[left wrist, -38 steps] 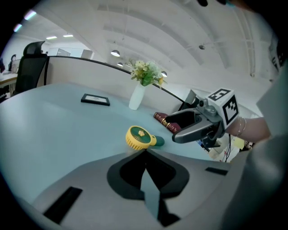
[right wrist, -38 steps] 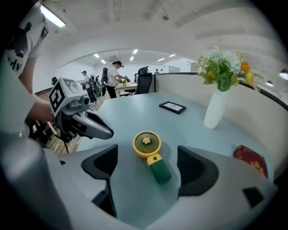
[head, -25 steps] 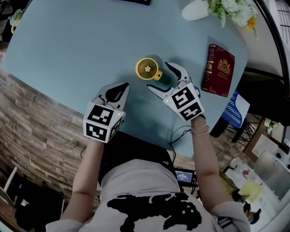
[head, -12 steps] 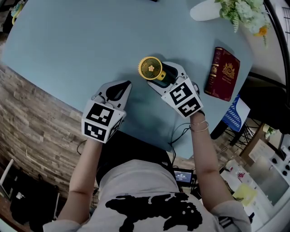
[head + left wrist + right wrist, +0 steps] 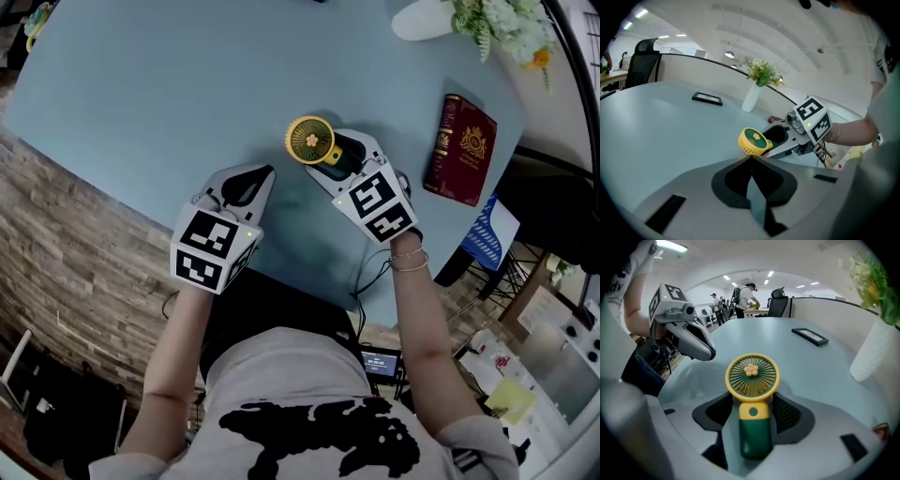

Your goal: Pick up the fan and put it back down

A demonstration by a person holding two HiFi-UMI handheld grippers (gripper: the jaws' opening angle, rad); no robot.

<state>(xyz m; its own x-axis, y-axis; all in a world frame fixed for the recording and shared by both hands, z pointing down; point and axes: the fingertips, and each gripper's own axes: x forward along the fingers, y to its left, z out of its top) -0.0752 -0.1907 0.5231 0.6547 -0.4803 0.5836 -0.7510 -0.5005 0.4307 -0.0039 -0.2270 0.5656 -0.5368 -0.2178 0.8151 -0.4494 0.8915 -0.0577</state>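
The right gripper is pinching the fan by its green handle — its jaws have just been closing — near the blue table's front edge. The left gripper is sitting nearby, jaws pressed together, empty.

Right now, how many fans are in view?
1: the fan on the table, its green handle between the right claw's jaws, which have just been closing. None looks hidden.

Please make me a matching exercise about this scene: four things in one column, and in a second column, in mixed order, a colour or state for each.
1 fan
2 book
3 vase
4 left tool

a white, holds flowers
b jaws together, nothing between them
c yellow head, green handle
d dark red cover, gold emblem

Pairs: 1-c, 2-d, 3-a, 4-b
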